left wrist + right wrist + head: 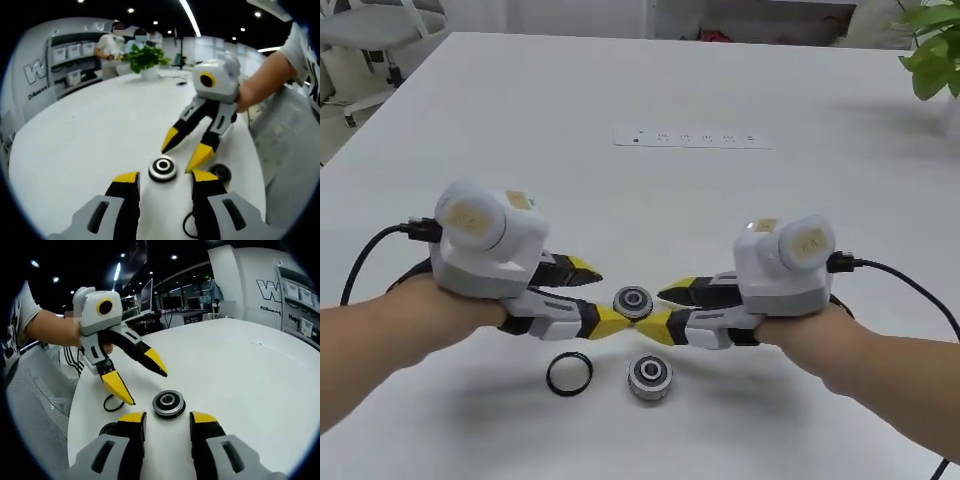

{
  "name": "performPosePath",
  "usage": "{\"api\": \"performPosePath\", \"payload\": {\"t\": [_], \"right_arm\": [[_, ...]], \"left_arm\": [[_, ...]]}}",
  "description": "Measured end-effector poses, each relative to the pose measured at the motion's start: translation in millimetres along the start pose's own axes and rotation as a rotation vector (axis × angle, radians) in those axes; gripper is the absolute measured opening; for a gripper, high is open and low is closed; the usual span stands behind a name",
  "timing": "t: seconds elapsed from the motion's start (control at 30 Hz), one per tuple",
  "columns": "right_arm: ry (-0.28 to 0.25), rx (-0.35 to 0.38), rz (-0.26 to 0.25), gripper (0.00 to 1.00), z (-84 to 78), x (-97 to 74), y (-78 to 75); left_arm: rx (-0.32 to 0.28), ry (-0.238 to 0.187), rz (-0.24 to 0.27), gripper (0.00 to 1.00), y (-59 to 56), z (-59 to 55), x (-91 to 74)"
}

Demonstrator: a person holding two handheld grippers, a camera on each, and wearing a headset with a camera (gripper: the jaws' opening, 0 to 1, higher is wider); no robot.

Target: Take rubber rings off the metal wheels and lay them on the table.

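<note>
- one rubber ring (569, 373) already off and lying flat on the desk (520, 150), close to the person's edge, touched by nothing.
- just beside it, the near metal wheel (649, 375), flat on the desk with a bright outer rim; probably the one already stripped, though too small to say for sure.
- a little further out, the far metal wheel (633, 300), also flat on the desk, midway between the two tools; dark band round its edge in the right gripper view, so judged to be wearing its ring still.
- left hand-held gripper (608, 296) opened wide, gripping nothing, reaching in from the left with its yellow tips either side of the far metal wheel; no clear contact.
- right hand-held gripper (653, 307) likewise spread wide and empty, pointing in from the opposite side at the same wheel, tips near it but apparently apart from it.
- roughly halfway by this reckoning: one ring laid down, one to go.
- left to do: steady the far metal wheel with one tool, peel the band off with the other, set it down on the desk.
</note>
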State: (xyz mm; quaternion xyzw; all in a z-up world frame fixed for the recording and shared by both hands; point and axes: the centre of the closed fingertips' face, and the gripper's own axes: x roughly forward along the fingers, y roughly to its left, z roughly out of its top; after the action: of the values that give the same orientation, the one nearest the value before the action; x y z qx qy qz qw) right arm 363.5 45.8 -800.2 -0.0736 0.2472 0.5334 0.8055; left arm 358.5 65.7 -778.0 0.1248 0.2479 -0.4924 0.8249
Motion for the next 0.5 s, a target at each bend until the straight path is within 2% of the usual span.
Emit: {"api": "performPosePath", "payload": {"t": [0.5], "right_arm": [[-0.002, 0.0, -0.002, 0.32, -0.5, 0.1, 0.2]], "left_arm": [[-0.006, 0.013, -0.008, 0.3, -0.6, 1.3, 16.3]]}}
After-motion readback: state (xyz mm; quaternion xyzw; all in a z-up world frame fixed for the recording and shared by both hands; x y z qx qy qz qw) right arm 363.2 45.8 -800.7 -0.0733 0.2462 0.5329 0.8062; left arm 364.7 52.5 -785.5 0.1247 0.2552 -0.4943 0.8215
